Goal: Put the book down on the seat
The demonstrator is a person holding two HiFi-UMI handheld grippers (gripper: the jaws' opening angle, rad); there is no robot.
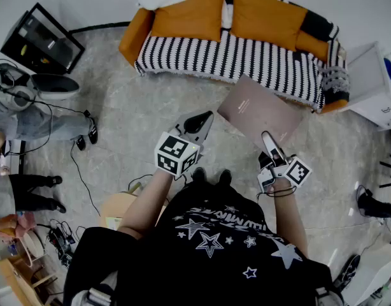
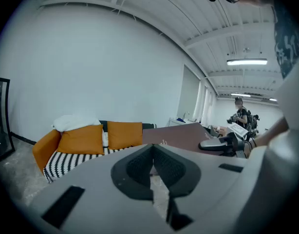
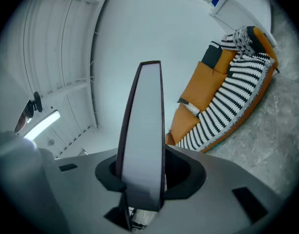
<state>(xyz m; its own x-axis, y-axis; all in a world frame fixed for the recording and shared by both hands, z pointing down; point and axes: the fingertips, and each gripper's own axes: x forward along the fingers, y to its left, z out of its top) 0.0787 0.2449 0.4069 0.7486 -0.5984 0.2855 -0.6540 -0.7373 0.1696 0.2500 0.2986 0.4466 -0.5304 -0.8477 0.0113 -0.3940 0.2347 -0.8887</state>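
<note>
While right gripper is clamping book by near corner, book is hanging over floor, short of striped seat front edge. Left gripper is idling, jaws together, empty. Likely best: carrying book level past edge, lowering flat before loosening.

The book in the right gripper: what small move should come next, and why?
Probably carry the book forward over the sofa's striped seat. The right gripper is clamped on the book's near edge, and in the head view the book hangs mostly above the floor in front of the seat. The left gripper is shut and empty.
</note>
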